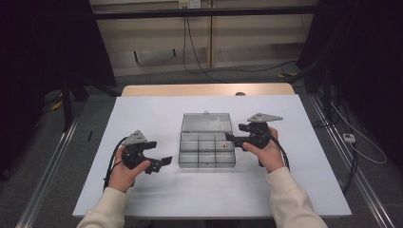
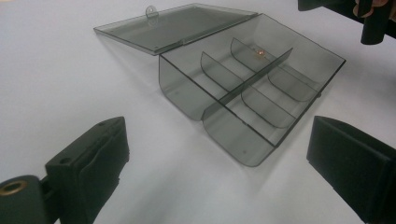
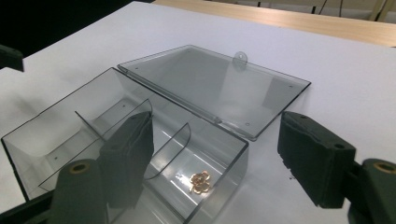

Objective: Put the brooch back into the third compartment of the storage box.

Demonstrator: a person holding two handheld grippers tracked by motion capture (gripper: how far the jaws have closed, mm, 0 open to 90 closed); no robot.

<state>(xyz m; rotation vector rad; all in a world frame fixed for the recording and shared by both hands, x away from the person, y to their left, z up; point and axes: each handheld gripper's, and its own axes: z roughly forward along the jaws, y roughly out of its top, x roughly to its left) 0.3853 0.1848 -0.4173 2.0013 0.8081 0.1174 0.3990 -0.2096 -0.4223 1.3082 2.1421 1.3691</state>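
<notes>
A smoky clear plastic compartment box (image 1: 181, 155) stands mid-table, its hinged lid (image 1: 206, 122) folded flat behind it. A small gold clover charm (image 3: 201, 181) lies on the floor of a compartment at the box's right end, also seen as the charm (image 1: 225, 147) and the charm (image 2: 260, 53). My right gripper (image 3: 217, 135) is open at that end: one jaw hangs over the compartment, the other stands outside the box wall, and nothing is pressed between them. My left gripper (image 2: 218, 140) is wide open, low over the table left of the box (image 2: 243, 98), holding nothing. From above, the left gripper (image 1: 161, 161) is apart from the box.
The white table top (image 1: 142, 114) has free room on all sides of the box. A wooden strip (image 1: 204, 89) runs along the far edge. Cables trail from both grippers toward the person's sleeves. The right gripper (image 2: 369, 18) shows beyond the box.
</notes>
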